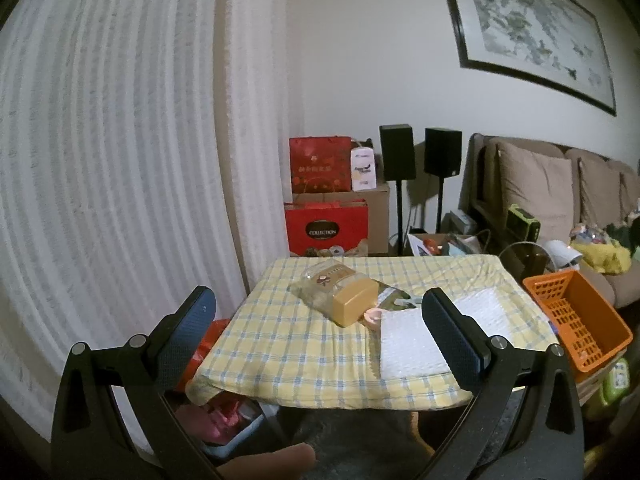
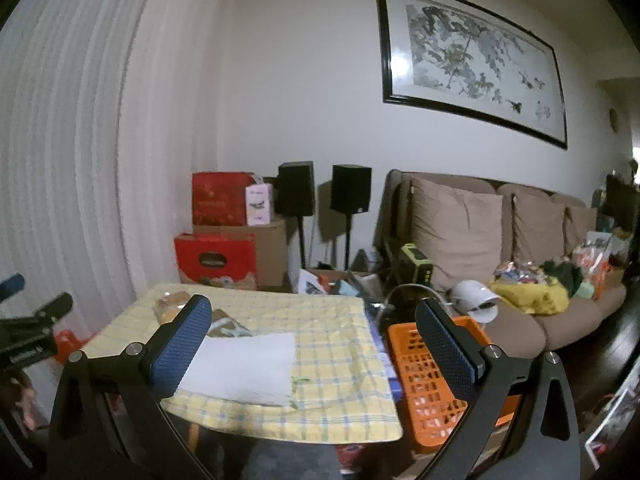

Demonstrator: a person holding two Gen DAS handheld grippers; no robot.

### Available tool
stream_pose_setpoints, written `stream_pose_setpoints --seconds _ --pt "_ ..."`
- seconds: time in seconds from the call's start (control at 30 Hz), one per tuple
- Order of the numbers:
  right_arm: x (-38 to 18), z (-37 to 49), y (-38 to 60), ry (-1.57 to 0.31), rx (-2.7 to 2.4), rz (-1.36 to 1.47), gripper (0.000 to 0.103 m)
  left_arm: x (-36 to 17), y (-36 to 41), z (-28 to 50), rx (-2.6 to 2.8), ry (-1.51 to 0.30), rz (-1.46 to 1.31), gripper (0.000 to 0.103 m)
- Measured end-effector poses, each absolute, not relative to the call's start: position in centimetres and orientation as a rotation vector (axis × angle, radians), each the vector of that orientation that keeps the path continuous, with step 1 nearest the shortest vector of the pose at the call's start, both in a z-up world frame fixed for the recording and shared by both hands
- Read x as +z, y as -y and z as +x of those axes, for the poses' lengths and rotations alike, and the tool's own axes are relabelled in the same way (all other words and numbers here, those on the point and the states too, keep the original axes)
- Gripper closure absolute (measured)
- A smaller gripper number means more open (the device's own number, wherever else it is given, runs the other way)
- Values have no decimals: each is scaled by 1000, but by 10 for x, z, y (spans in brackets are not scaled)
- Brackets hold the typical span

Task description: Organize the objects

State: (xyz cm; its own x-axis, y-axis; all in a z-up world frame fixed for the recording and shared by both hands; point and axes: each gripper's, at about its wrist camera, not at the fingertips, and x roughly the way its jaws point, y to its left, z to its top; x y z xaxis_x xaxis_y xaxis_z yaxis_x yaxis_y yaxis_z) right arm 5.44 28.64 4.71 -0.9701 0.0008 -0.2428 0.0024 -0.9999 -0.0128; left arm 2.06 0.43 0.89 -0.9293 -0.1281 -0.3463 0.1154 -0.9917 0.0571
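A small table with a yellow checked cloth holds a clear plastic jar with a tan lid lying on its side, a dark packet, a small pink object and a white padded mailer. An orange plastic basket stands right of the table. My left gripper is open and empty, held before the table's near edge. My right gripper is open and empty, above the table's near right part, with the mailer and the basket beyond its fingers.
A white curtain hangs at left. Red gift bags on cardboard boxes and two black speakers stand behind the table. A brown sofa with clutter is at right. Red items lie under the table.
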Motion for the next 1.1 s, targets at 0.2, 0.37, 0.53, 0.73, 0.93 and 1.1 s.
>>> stream_pose_setpoints --seconds 0.2,0.37,0.53,0.73,0.93,1.1 --pt "41 71 -301 123 -3096 65 0 6 -9 14 -2997 56 613 0" --pt "48 64 -304 90 -3101 164 0 10 -2 18 -3083 -87 590 0" --pt "44 52 -301 15 -3084 287 0 7 -5 11 -3046 22 635 0" --pt "26 39 -292 -86 -3041 414 0 -16 -4 -7 -2983 65 762 0" --pt "1 6 -283 -89 -2923 696 0 -35 10 -26 -2950 -63 890 0" --pt "-17 -10 -288 -18 -2882 799 0 -43 27 -34 -2930 -160 934 0"
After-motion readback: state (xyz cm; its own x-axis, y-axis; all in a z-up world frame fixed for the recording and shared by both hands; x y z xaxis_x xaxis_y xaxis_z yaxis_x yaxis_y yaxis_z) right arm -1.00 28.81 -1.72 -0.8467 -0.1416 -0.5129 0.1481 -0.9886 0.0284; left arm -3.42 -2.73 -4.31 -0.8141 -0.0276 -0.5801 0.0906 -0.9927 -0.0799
